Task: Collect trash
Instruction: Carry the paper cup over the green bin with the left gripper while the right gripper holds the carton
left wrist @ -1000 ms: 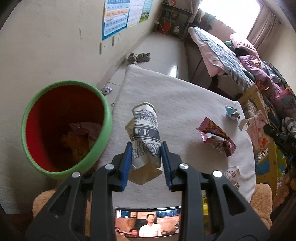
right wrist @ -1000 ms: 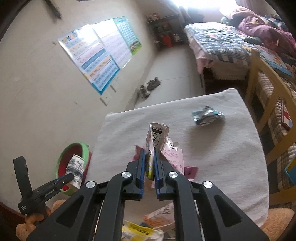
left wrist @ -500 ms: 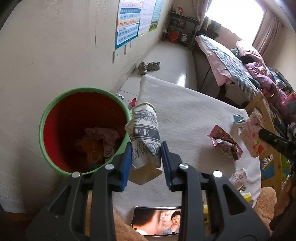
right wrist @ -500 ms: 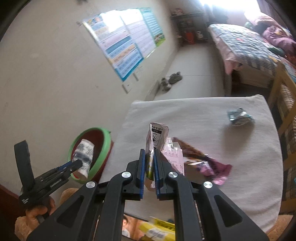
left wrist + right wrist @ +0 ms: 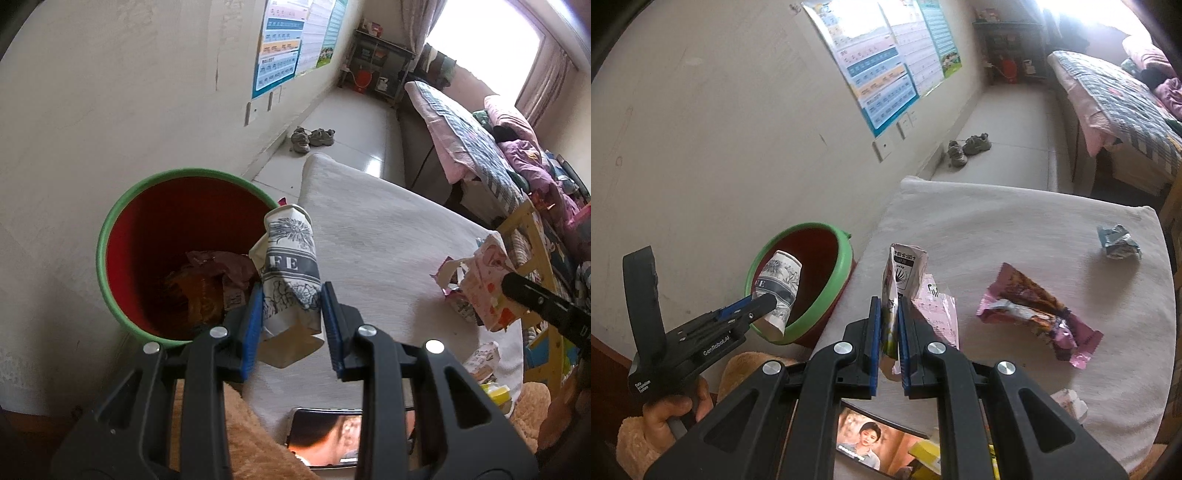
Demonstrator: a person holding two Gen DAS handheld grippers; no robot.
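My left gripper (image 5: 291,314) is shut on a crushed paper cup (image 5: 291,266) with grey print and holds it over the near rim of the red bin with a green rim (image 5: 110,229). The bin holds several wrappers. From the right wrist view the cup (image 5: 777,284) hangs over the bin (image 5: 846,258). My right gripper (image 5: 889,332) is shut on a flattened pink carton (image 5: 905,280) above the table's left side; the carton also shows in the left wrist view (image 5: 487,280).
A pink-brown snack wrapper (image 5: 1038,314) and a crumpled blue-silver wrapper (image 5: 1117,242) lie on the grey-covered table (image 5: 1015,221). A phone (image 5: 879,439) playing video lies at the near edge. Shoes (image 5: 967,147) are on the floor, a bed (image 5: 1119,96) beyond.
Both grippers have moved left toward the bin. The cup has gone from above the table to over the bin's rim. Both grips are unchanged.
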